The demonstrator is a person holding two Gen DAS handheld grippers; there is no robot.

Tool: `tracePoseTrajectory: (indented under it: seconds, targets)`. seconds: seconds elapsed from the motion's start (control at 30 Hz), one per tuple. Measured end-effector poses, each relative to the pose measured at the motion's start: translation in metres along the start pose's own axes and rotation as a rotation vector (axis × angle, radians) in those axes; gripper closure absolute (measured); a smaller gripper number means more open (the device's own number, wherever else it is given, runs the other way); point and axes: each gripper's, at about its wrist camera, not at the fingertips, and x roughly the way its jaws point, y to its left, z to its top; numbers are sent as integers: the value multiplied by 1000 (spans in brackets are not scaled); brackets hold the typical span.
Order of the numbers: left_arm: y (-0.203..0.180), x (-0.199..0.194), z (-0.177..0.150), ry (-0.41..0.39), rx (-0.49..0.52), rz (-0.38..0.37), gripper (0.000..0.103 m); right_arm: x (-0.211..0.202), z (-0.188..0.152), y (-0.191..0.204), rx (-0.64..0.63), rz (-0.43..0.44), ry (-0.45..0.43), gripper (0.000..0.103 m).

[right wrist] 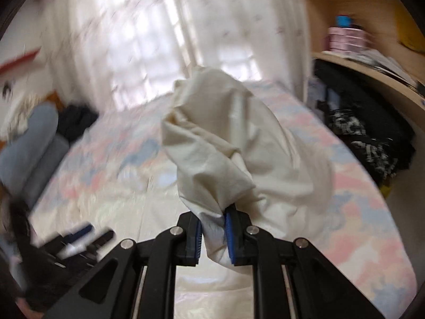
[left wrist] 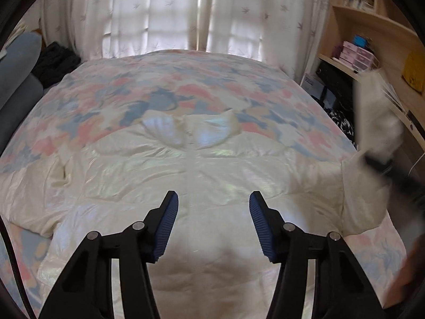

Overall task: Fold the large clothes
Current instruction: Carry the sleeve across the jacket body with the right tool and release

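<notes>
Behind the bed (left wrist: 87, 98) hang pale curtains (left wrist: 164, 16) with daylight coming through, and wooden shelves (left wrist: 372, 21) stand along the right wall with pink boxes (left wrist: 358, 53) on them. On the flowered bedspread your cream jacket (left wrist: 164, 170) lies spread flat, collar toward the curtains, its quilted front shiny in the light. Your left gripper (left wrist: 211, 220) hovers over the lower middle of the jacket with its jaws apart and nothing between them; the blue pads (left wrist: 167, 226) are clear of the cloth. Your right gripper (right wrist: 213, 236) has its jaws clenched on one sleeve (right wrist: 223, 143) of the jacket, and the cloth bunches up from the pads and stands lifted above the bed. From the left wrist view, that lifted sleeve shows as a blurred pale shape at the right edge, still joined to the jacket's shoulder. From the right wrist view, your left gripper appears low on the left, blurred, over the jacket. A pile of dark clothes (right wrist: 366, 133) sits beside the bed on the right, under the shelves, and a grey-blue cushion (right wrist: 34, 138) rests on the left.
</notes>
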Motion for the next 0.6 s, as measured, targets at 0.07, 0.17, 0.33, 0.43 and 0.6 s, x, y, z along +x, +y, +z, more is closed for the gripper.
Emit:
tracePoseTrajectory:
  seconds: [0.07,0.17,0.33,0.43,0.6]
  targets:
    - [13,4,-5,10,-16,-7,49,30,-19,20,-39,2,57,88]
    - [31,14,-14,31,-44,-30,49,74,-46,41,-70,8,157,88]
    - [46,32,-29,77,-89,-75,48,108,-87,55,-97,67,308,73]
    - [55,40,-34,88,-141,-104,44,97,-94,53,-109,97,295,57]
    - [67,54,-39,114,-264,-201,38,63,-96,39,-88,145,256,42]
